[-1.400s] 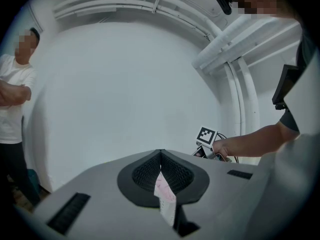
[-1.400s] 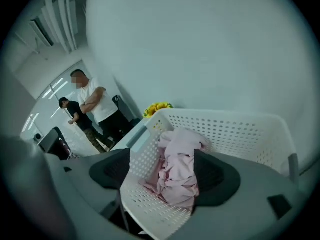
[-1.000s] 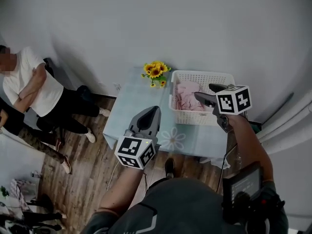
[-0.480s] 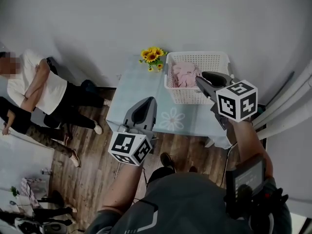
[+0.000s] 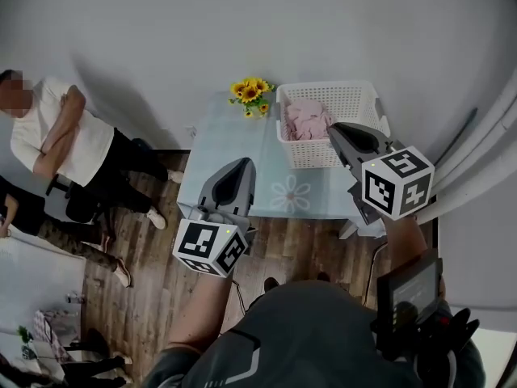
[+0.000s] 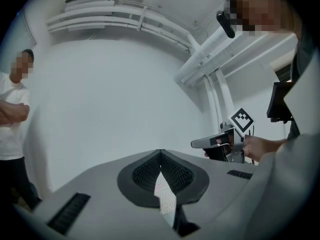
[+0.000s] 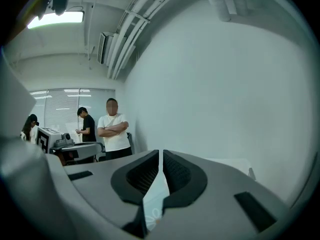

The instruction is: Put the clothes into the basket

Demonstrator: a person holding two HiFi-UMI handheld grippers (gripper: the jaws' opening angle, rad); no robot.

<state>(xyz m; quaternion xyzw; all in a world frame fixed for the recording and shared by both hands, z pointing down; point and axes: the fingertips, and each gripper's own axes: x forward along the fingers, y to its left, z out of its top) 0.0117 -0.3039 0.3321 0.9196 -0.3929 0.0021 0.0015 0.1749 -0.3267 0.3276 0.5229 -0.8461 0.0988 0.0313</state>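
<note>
Judging from how things lie, little is left to spoil: the worktop (image 5: 242, 132), below and ahead of both claws, carries the white basket (image 5: 365, 103) just beyond the right claw (image 5: 333, 129), and the pink clothes (image 5: 307, 120) already lie inside it. The main risk is the basket being knocked or dragged if the right claw swings low across its near rim. That claw's jaws have just been closing and meet with nothing between them. The left claw (image 5: 241, 165) is likewise pinched together and empty. A smaller hazard is the sunflowers (image 5: 252, 92) ahead of the left claw, which a careless sweep could tip.
</note>
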